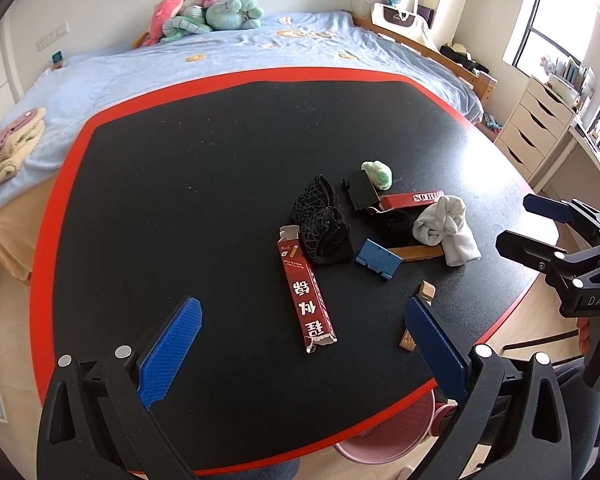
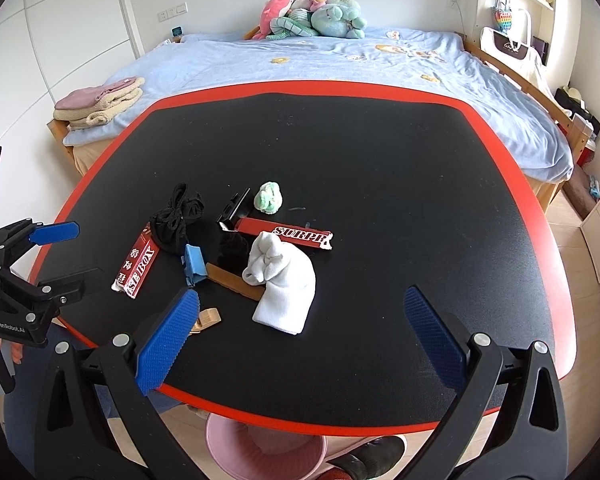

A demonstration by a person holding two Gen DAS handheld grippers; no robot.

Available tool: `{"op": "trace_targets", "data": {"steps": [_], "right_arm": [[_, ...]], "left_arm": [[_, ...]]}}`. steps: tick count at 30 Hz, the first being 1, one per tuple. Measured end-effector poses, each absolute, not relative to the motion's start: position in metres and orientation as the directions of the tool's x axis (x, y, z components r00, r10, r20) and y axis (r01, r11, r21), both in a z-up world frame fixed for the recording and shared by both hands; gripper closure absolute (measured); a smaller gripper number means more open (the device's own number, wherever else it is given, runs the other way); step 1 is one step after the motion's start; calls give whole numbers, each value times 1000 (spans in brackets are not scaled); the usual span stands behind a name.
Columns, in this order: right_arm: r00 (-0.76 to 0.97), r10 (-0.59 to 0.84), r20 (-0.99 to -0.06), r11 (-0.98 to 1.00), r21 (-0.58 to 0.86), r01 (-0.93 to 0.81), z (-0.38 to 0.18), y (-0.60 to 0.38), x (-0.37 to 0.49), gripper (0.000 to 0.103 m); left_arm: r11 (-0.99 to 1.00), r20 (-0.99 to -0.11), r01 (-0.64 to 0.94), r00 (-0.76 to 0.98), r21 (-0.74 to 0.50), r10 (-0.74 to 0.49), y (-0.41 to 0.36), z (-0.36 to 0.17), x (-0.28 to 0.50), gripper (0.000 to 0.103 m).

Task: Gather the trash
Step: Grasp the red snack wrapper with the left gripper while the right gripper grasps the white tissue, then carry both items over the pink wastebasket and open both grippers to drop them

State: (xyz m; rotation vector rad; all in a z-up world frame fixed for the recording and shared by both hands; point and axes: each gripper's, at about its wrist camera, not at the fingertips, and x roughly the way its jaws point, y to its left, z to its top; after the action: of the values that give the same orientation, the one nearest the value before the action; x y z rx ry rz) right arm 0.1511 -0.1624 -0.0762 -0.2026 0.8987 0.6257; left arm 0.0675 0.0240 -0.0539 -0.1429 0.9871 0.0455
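Observation:
A pile of trash lies on the black table (image 1: pixel 200 184) with a red rim. It holds a red carton (image 1: pixel 306 294), a second red box marked SURPR (image 2: pixel 284 234), a white cloth bundle (image 2: pixel 284 280), a black crumpled net bag (image 1: pixel 322 220), a blue card piece (image 1: pixel 378 258), a green wad (image 2: pixel 269 198), a brown strip (image 2: pixel 232 280) and small wooden bits (image 1: pixel 426 292). My left gripper (image 1: pixel 300 352) is open above the near table edge, the red carton between its fingers' line. My right gripper (image 2: pixel 300 340) is open and empty, just before the white bundle.
A pink bin (image 2: pixel 260 448) stands under the near table edge, also seen in the left wrist view (image 1: pixel 384 436). A bed with blue cover (image 2: pixel 340 64), stuffed toys (image 2: pixel 312 14) and folded towels (image 2: pixel 100 104) lies behind the table. White drawers (image 1: pixel 536 128) stand at the right.

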Motion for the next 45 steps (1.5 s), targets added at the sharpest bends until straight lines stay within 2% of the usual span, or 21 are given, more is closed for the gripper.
{"op": "trace_targets", "data": {"steps": [10,12,13,15,17,18,20,22,23,28,36,45], "right_arm": [[371,409,-834,796,127,-592,-104,-144,184,3],[360,414,-836,790,134,-598,-108,-142,187,8],[354,416,-838,787,136,-602,-110,-141,187,18],[337,409,-848,783,136,-607,-114,-137,189,28],[318,417,-851,773,149,-617,-118,-134,189,37],[314,419,-852,771,151,-619,-119,-134,188,45],[313,425,-849,768,156,-621,-119,-133,188,57],[319,425,-847,769,152,-621,-119,-132,188,61],[321,427,-845,769,153,-621,-118,-132,187,61],[343,433,-834,774,148,-616,-113,-135,184,65],[384,461,-800,775,152,-614,-90,-148,163,66],[427,490,-760,769,147,-622,-64,-176,116,65]], "left_arm": [[987,-880,-138,475,-81,-6,29,-79,91,7],[987,-885,-137,465,-82,-9,29,-83,93,14],[987,-888,-137,459,-80,-8,29,-84,93,21],[987,-891,-137,453,-85,-14,30,-88,95,28],[988,-891,-134,453,-81,-12,31,-88,95,40],[988,-889,-130,458,-80,-12,31,-88,95,45],[989,-887,-123,462,-82,-16,31,-86,94,68],[990,-886,-117,463,-77,-15,32,-86,93,83],[991,-885,-113,466,-75,-14,32,-85,93,87],[992,-871,-107,492,-71,-9,31,-78,91,88],[995,-843,-75,538,-70,-18,29,-57,68,88],[996,-807,18,585,-91,-84,8,-35,40,87]]}}
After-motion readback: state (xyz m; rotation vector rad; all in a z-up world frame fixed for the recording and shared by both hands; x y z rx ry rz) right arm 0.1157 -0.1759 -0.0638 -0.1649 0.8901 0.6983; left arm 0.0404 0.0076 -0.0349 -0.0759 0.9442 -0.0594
